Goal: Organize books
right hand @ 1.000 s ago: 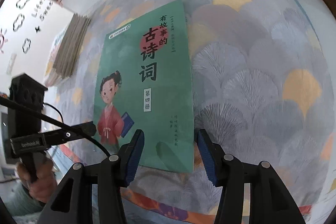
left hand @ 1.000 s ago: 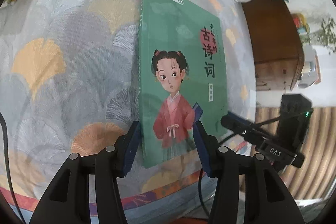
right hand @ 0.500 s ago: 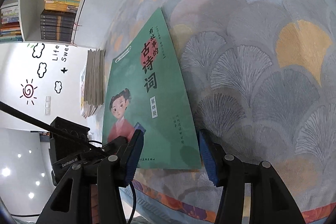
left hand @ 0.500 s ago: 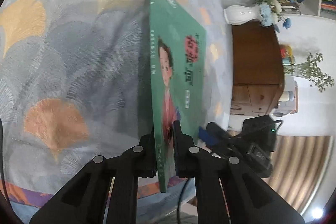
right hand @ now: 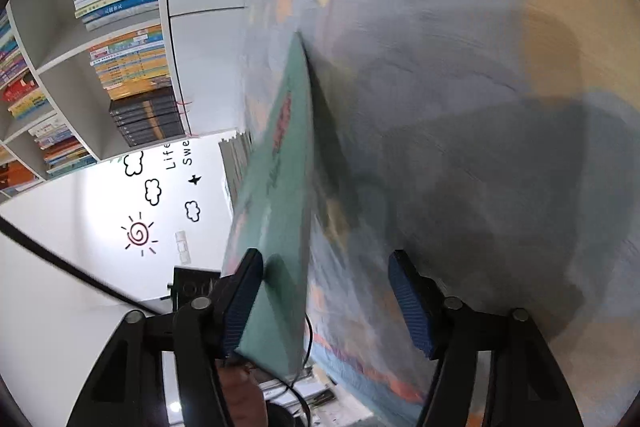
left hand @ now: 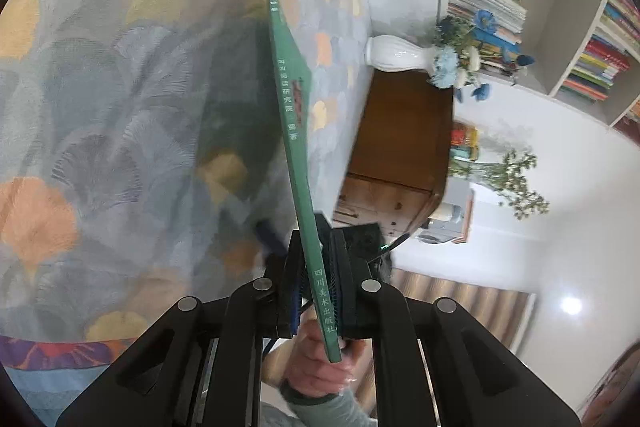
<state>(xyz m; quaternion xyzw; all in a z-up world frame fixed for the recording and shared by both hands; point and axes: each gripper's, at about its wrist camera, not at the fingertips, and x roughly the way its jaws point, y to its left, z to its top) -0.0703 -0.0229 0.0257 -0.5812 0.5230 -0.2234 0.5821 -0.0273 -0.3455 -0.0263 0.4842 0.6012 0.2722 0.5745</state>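
Because the left tool (left hand: 316,291) has its pads pressed flat against both covers near the bottom of the spine, the green book (left hand: 294,131) stands on edge in the left wrist view, lifted off the patterned cloth (left hand: 120,99) rather than lying on it. I judge this grip is meant to carry the book upright, spine outward, ready for a stack or a shelf. Thin and soft-covered, the book shows a narrow green spine with pale printed characters, and a sliver of its front cover with a red patch. It bows slightly along its length, so it will likely flex if swung. Beyond it are a white vase (left hand: 396,55) of blue flowers on a brown cabinet (left hand: 404,135), and a bookshelf (left hand: 560,27) packed with volumes. A hand (left hand: 320,371) shows below the tool.

Seen from the right wrist view, the same green book (right hand: 276,211) is blurred and tilted up, its cover facing left, over the fan-patterned cloth (right hand: 460,107). The right tool (right hand: 326,301) is spread; its jaws have just been opening, and the book's near corner lies between them, against or just beside the left pad, with the right pad well clear. It seems to be standing by to steady the book, not gripping it. Full bookshelves (right hand: 100,47) fill the upper left.
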